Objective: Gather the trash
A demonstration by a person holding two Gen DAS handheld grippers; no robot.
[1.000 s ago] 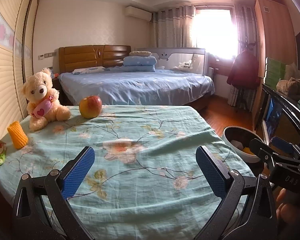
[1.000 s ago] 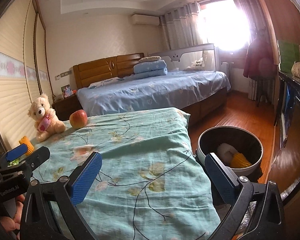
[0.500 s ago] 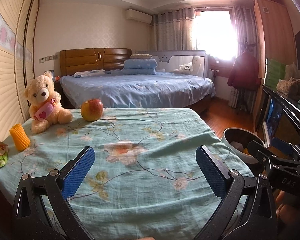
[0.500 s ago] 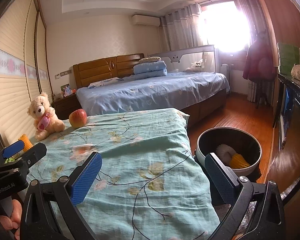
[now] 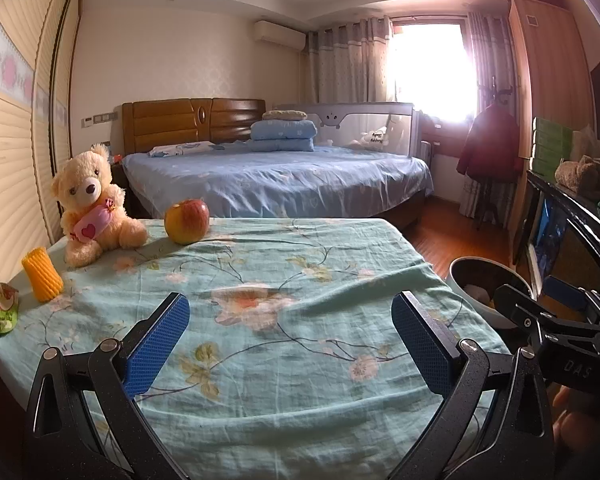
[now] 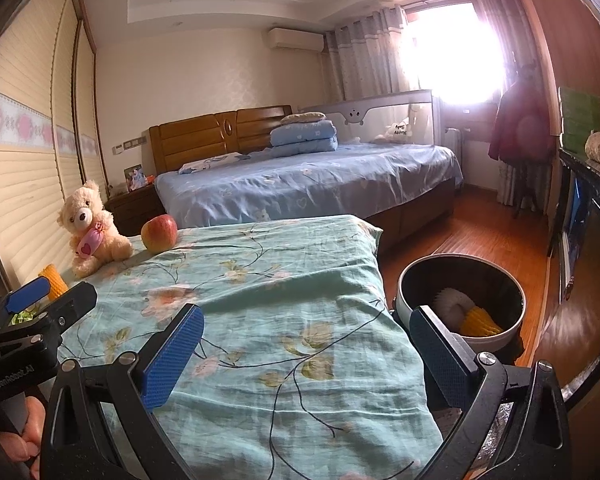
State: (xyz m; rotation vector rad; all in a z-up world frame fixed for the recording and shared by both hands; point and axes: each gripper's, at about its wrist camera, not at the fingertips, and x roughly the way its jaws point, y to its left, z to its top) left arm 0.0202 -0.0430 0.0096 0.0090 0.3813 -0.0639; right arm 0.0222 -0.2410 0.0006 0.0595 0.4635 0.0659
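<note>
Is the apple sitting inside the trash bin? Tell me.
No, the apple rests on the floral cloth beside the teddy bear, apart from the bin.

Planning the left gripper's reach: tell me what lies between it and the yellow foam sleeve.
Only bare floral cloth lies between the left gripper and the yellow foam sleeve, shown in the left wrist view.

Each gripper, left gripper (image 5: 290,340) and right gripper (image 6: 306,354), is built of black speckled linkages joined by silver screws, with blue textured pads (image 5: 158,344). White lettering is printed on the bodies.
</note>
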